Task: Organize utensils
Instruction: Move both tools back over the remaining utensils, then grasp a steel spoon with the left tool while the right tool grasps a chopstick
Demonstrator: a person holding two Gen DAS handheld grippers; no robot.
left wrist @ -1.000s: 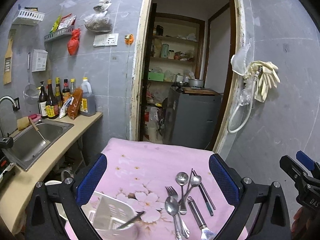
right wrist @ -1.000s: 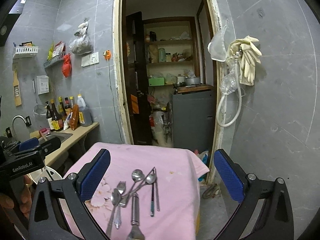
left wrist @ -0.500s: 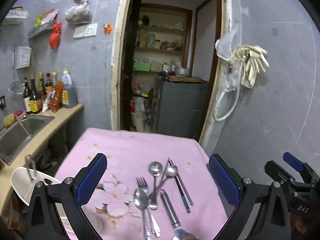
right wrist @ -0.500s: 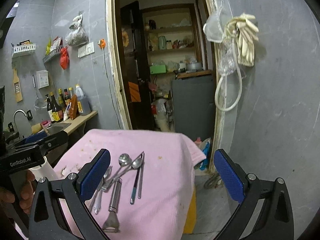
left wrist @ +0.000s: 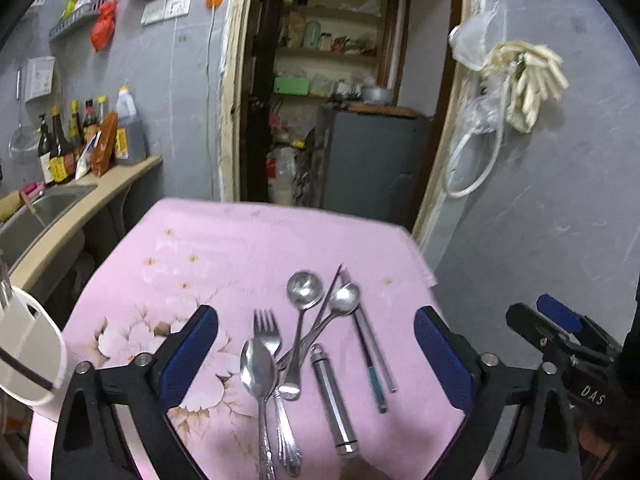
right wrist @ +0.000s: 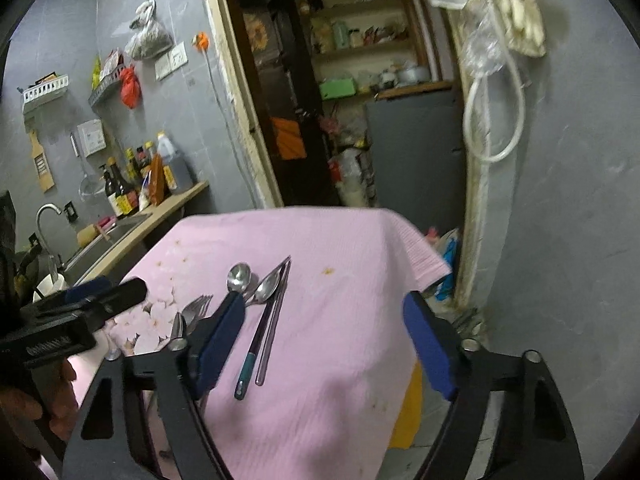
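Utensils in a loose heap on the pink flowered tablecloth (left wrist: 224, 240), toward its right half. In the heap: a fork (left wrist: 267, 330) and a large spoon (left wrist: 258, 364) side by side with handles toward the camera, a round-bowled spoon (left wrist: 305, 290) crossing a second spoon (left wrist: 346, 299), a thick metal handle of some tool (left wrist: 334, 396) just right of them, and a pair of chopsticks (left wrist: 370, 344) at the right edge of the heap, one with a teal end. Left gripper (left wrist: 316, 354) above the near part of the heap, blue pads wide apart and just now narrowing a little, pressing on nothing. Right gripper (right wrist: 326, 344) over the right side of the cloth, jaws also just closing somewhat yet with a clear gap, the chopsticks lying between the pads on the cloth, not touched; left pad in front of the spoons. White plastic holder (left wrist: 28, 356) at the left edge of the left wrist view, partly cut off. Beyond the table a counter with sink (left wrist: 44, 208) and bottles (left wrist: 60, 148), and an open doorway (left wrist: 340, 92) to a storeroom. Both views slightly blurred.
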